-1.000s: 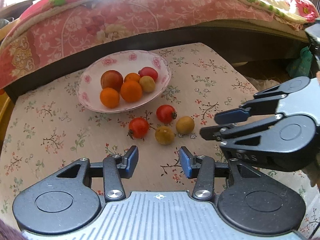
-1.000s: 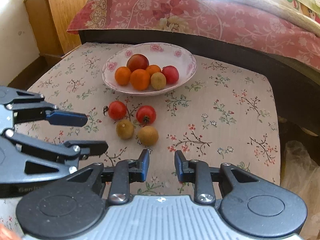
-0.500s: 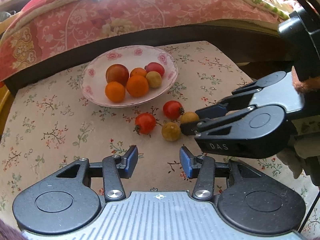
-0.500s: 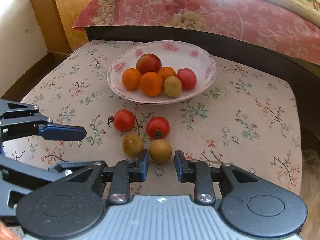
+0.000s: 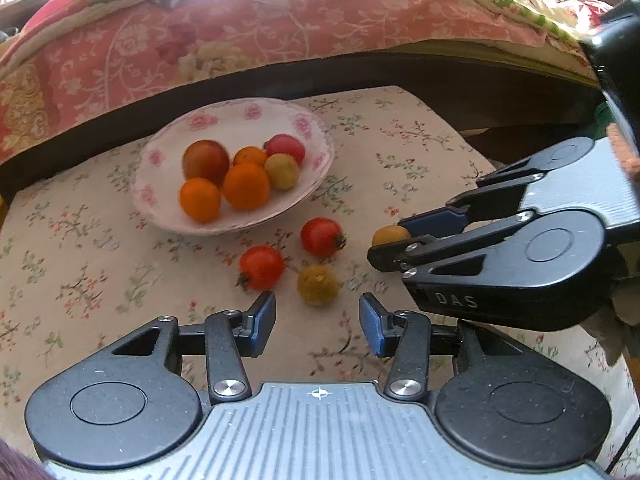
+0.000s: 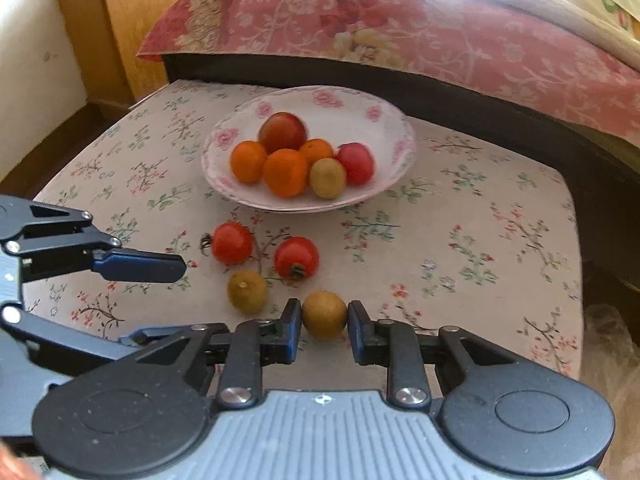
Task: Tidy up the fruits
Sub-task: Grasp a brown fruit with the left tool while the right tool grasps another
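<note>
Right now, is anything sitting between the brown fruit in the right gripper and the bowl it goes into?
Yes. The right gripper is shut on the brown fruit, and a red tomato lies on the tablecloth between it and the bowl; lifting over should clear it.

Bowl point(image 6: 402, 148): white with pink flowers, upright on the flowered cloth.
Fruits in bowl point(image 6: 286, 172): six, close together; three orange, one dark red, one pinkish red, one yellow-brown.
Red tomatoes point(image 6: 296, 257): two, on the cloth just before the bowl.
Yellow-brown fruit point(image 6: 247, 291): alone, beside the tomatoes.
Second yellow-brown fruit point(image 6: 324, 314): clamped between blue pads.
</note>
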The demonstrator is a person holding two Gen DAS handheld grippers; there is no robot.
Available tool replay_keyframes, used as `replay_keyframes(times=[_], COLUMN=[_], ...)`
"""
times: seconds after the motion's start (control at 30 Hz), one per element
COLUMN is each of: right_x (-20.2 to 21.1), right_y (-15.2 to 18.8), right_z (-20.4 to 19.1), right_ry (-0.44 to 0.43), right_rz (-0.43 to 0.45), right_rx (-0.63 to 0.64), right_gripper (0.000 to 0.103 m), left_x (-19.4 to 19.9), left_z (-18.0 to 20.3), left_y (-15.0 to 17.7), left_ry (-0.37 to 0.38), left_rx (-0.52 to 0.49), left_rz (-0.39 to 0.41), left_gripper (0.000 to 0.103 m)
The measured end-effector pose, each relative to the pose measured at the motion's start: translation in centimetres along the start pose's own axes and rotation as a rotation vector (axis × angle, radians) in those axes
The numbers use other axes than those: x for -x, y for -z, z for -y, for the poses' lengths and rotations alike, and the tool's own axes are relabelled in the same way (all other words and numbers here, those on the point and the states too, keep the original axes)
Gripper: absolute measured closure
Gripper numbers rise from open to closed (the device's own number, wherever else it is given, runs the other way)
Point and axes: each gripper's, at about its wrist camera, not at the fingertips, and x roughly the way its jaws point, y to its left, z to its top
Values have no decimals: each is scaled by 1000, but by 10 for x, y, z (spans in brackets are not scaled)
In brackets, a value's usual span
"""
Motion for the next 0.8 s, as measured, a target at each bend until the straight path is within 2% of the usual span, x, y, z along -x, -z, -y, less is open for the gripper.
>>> replay_keyframes(times=[0.2, 0.43, 0.8], right_x=[7, 9, 14], right_y=[6, 11, 22], right_z=[19, 25, 0], right_ry=[12, 0, -32], right_rz=[-9, -19, -40], right_rx=[-52, -62, 5], right_gripper=[74, 74, 74], left_x=[-19, -29, 2], left_z=[6, 3, 0], left_y=[-3, -7, 16], left_ry=[3, -23, -37], left_rx=[9, 26, -18], left_rz=[-8, -8, -54], left_gripper=[51, 70, 70])
